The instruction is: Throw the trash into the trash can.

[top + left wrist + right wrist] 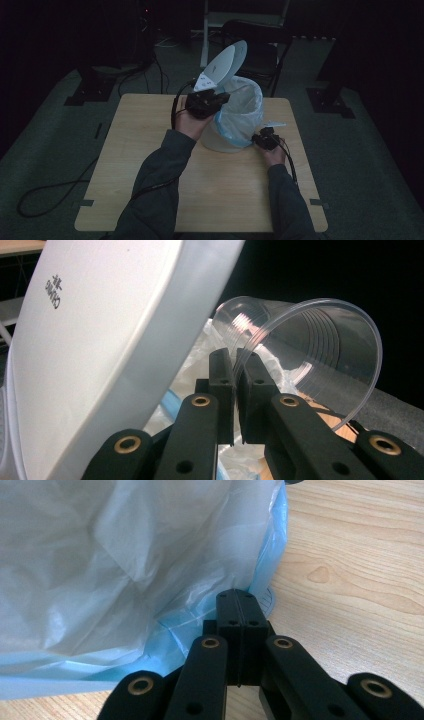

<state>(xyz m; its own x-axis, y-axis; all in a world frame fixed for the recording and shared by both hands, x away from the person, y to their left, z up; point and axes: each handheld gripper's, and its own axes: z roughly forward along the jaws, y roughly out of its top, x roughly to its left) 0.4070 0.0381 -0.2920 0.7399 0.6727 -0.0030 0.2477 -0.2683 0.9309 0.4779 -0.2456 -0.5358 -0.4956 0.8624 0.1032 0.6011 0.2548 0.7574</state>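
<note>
Left gripper view: clear cup (320,355) (rim pinched)

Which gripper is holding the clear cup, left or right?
The left gripper: its jaws pinch the rim of the clear plastic cup by the bin's raised lid. The right gripper is shut low against the bin bag.

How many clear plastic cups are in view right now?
1. The clear plastic cup is pinched by its rim in the left gripper, beside the bin's raised lid. Others may be hidden inside the bin.
</note>
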